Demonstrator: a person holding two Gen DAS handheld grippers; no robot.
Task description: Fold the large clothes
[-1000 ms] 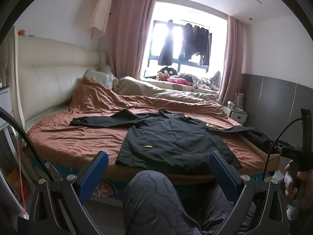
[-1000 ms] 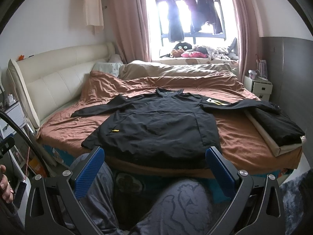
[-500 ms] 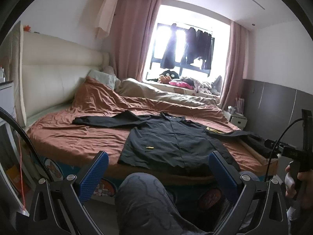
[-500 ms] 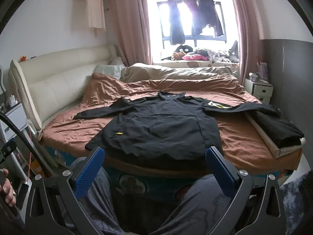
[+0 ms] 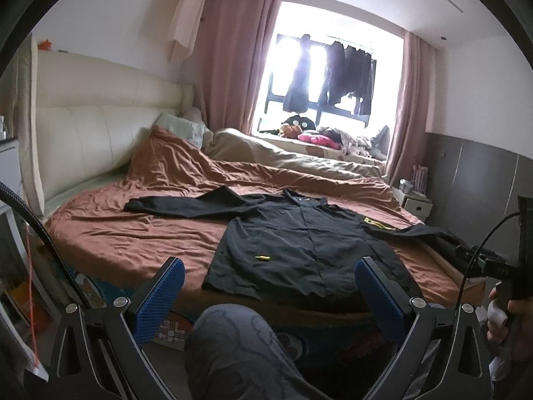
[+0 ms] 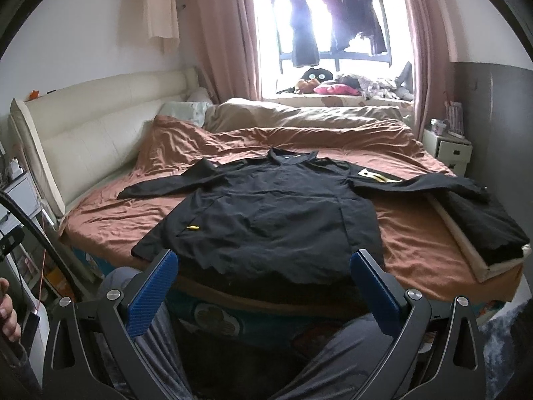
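Observation:
A large black long-sleeved shirt (image 5: 299, 236) lies flat, front up, on the rust-brown bed cover (image 5: 133, 233), sleeves spread left and right, hem at the near bed edge. It also shows in the right wrist view (image 6: 266, 213). My left gripper (image 5: 269, 286) is open and empty, held off the bed in front of the hem. My right gripper (image 6: 263, 276) is open and empty, also short of the hem. A small yellow tag (image 6: 192, 227) sits on the shirt's left front.
A folded black garment (image 6: 483, 223) lies on a beige board at the bed's right edge. A cream headboard (image 6: 83, 133) is at left, a white nightstand (image 6: 453, 150) at far right. The person's legs (image 5: 240, 350) are below the grippers. Bedding and toys pile by the window.
Both grippers have risen and drawn slightly nearer the bed; the knees sit lower in view. The shirt has not moved. Both grippers stay open.

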